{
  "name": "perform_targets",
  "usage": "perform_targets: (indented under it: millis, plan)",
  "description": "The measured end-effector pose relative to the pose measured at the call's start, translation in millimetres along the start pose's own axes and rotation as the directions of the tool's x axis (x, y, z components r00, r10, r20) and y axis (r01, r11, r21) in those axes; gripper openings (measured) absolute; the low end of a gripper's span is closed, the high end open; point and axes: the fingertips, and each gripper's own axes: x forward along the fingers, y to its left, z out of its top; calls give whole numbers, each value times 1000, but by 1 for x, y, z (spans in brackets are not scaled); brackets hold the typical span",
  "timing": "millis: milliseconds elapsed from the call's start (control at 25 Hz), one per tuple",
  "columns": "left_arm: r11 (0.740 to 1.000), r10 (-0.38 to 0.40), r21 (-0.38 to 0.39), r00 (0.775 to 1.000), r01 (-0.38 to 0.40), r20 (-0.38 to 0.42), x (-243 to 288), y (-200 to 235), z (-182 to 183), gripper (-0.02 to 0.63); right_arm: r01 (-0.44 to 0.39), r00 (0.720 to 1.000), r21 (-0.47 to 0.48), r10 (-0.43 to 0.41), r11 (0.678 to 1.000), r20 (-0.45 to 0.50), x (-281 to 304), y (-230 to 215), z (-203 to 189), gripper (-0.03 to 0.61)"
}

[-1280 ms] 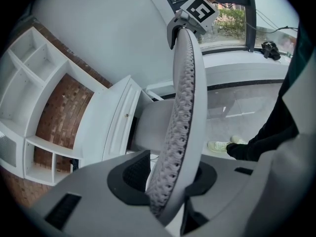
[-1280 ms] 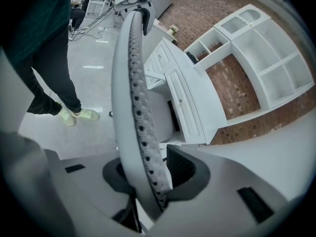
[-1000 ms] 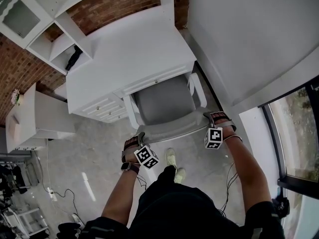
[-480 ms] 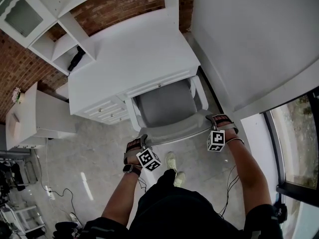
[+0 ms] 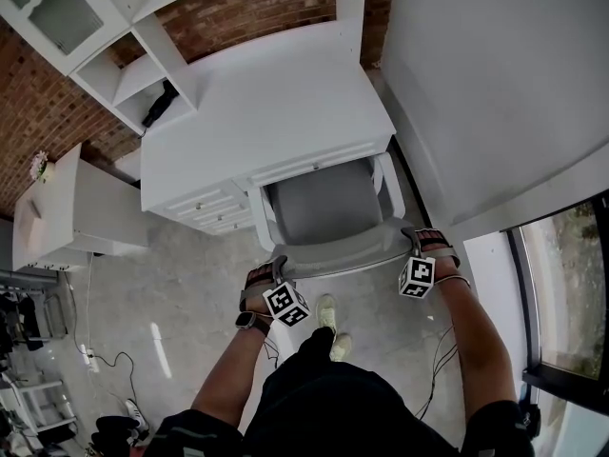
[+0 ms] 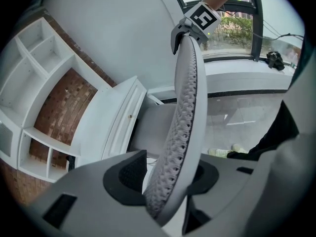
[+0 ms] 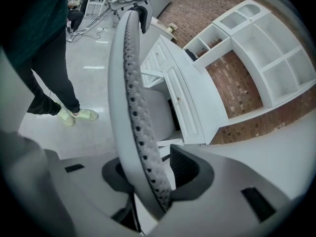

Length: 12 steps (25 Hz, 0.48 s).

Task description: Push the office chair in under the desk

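Two grippers on the chair's backrest, chair part-way under the desk

Ahead of and below both grippers stands the white desk (image 5: 266, 112), backed by a brick wall (image 5: 257, 8). The grey office chair (image 5: 319, 203) sits between the desk and the grippers, with the far edge of its seat reaching under the desk's front. The curved backrest (image 5: 343, 253) spans from one gripper to the other. The left gripper (image 5: 276, 267) has the backrest's left end between its jaws; they have just been opening, and the mesh face stands off one pad, so its hold is loosened. The right gripper (image 5: 412, 239) is clenched on the backrest's right end.
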Motion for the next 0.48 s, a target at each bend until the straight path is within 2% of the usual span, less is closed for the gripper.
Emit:
perform_targets:
  millis: [120, 320, 480]
  plan:
    - [1000, -21, -21, 1000, 21, 0, -3, -1, 0, 182, -11, 1000, 12, 11, 1000, -18, 1, 4, -3, 133]
    - [998, -51, -36, 999, 50, -6, -17, -3, 0, 189, 15, 1000, 16, -15, 1000, -25, -14, 3, -4, 155]
    - [996, -64, -70, 998, 63, -2, -33, -6, 0, 189, 49, 999, 59, -48, 997, -16, -38, 5, -2, 158]
